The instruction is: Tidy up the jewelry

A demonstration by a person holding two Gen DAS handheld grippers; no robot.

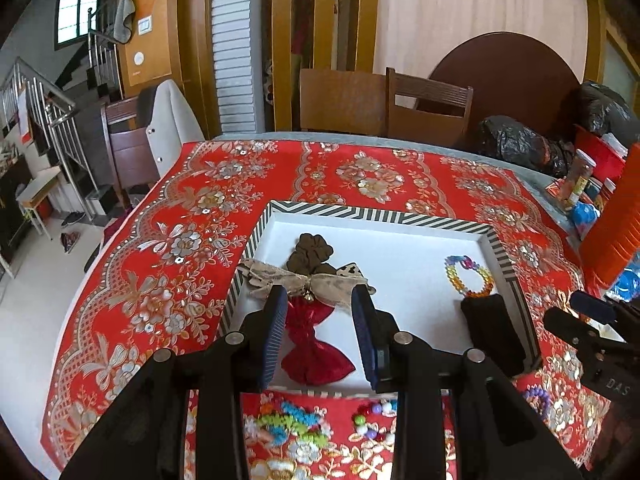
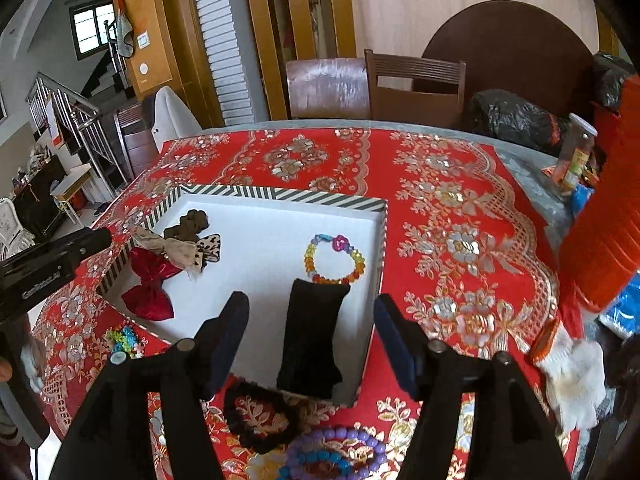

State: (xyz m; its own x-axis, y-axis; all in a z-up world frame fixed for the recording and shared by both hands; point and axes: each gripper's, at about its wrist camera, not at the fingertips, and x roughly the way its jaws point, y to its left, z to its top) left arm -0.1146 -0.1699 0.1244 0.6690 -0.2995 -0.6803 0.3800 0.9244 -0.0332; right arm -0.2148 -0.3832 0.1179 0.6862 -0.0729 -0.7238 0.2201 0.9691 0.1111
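Note:
A white tray with a striped rim [image 1: 372, 216] [image 2: 280, 194] sits on the red floral cloth. In it lie a brown scrunchie [image 1: 314, 254] [image 2: 191, 226], a beige lace bow [image 1: 320, 282] [image 2: 182, 250], a red bow [image 1: 314, 344] [image 2: 150, 284], a rainbow bead bracelet [image 1: 468, 276] [image 2: 334, 260] and a black cloth piece [image 1: 492, 332] [image 2: 312, 344]. My left gripper [image 1: 320, 300] is open and empty, hovering over the two bows. My right gripper [image 2: 312, 308] is open and empty above the black cloth piece.
On the cloth in front of the tray lie a green and blue bead piece [image 1: 294, 424] [image 2: 126, 340], loose coloured beads [image 1: 372, 416], a black scrunchie [image 2: 260, 420] and purple bead bracelets [image 2: 336, 452]. An orange stack [image 2: 604, 208], jars [image 1: 580, 176] and a white glove [image 2: 576, 372] are at the right.

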